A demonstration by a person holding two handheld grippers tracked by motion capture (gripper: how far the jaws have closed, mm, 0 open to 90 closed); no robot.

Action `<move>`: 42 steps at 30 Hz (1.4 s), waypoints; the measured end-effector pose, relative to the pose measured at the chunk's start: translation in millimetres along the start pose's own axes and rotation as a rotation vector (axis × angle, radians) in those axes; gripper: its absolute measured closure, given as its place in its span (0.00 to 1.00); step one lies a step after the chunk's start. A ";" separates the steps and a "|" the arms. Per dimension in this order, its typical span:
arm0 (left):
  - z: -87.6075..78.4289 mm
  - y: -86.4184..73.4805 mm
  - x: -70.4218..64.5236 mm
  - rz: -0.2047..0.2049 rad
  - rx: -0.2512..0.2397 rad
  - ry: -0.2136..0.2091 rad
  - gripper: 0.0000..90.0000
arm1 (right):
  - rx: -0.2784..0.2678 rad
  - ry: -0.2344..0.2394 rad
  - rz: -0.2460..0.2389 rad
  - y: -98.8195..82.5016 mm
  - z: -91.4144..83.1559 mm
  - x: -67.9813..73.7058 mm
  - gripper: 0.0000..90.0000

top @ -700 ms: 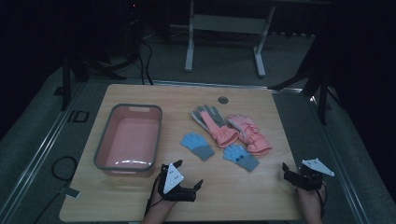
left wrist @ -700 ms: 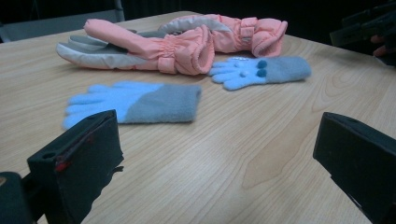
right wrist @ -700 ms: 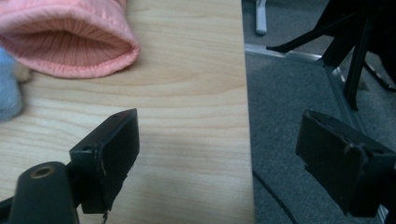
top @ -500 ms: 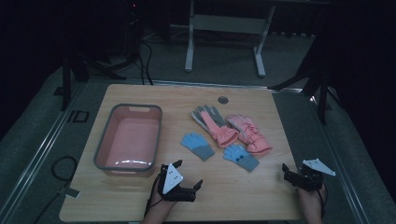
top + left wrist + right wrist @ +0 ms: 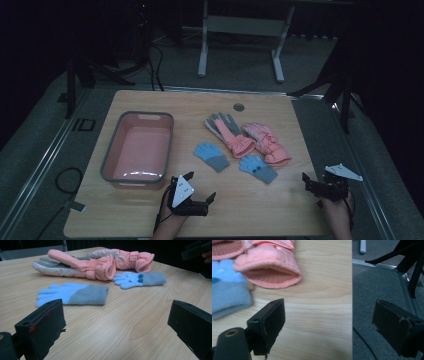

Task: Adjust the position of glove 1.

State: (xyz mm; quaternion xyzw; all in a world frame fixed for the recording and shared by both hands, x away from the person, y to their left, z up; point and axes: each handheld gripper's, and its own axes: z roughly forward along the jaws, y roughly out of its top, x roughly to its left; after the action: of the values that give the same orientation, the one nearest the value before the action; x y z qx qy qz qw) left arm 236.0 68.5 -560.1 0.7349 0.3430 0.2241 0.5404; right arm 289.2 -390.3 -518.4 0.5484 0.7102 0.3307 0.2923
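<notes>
Both the left gripper (image 5: pixel 200 189) and right gripper (image 5: pixel 311 186) rest released at the desk (image 5: pixel 280 210) edge at 6 o'clock, probably waiting before the gloves (image 5: pixel 240 137) and pink basin (image 5: pixel 107 165).

Two pink padded gloves (image 5: pixel 250 137) lie side by side right of the table's centre, one showing grey fingers. Nearer lie two flat blue knit gloves with grey cuffs, one (image 5: pixel 211 155) left, the other (image 5: pixel 257 168) right. A pink basin (image 5: pixel 137 150) sits empty at the left.
</notes>
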 end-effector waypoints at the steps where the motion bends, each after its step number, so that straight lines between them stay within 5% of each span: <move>1: 0.0 0.0 -0.1 0.001 0.001 -0.001 0.01 | 0.053 0.091 0.033 6.8 1.0 -0.7 0.15; 4: 0.1 0.0 -0.5 0.005 0.002 -0.002 0.01 | 0.064 0.127 0.044 11.6 1.6 1.6 0.15; 6: 0.5 0.1 -1.1 0.003 0.002 -0.002 0.01 | 0.085 0.123 -0.007 22.3 3.7 13.2 0.14; 11: 0.8 0.3 -1.4 0.008 0.006 -0.008 0.01 | 0.058 0.225 -0.044 38.4 2.6 31.5 0.12; 18: 0.6 0.2 -1.4 0.006 0.006 -0.011 0.01 | 0.037 0.261 -0.105 58.0 4.5 58.2 0.12; 35: 0.3 0.1 -0.6 0.006 0.003 -0.018 0.01 | 0.008 0.457 -0.298 101.0 26.1 133.4 0.43; 42: 0.2 0.0 -0.3 0.001 0.001 -0.023 0.01 | 0.045 0.542 -0.371 111.0 46.1 162.3 0.49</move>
State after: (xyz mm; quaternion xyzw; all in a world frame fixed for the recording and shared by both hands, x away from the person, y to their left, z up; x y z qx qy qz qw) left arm 236.0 68.2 -560.2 0.7379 0.3365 0.2159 0.5437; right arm 353.0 -205.7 -467.3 0.3081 0.8572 0.3897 0.1358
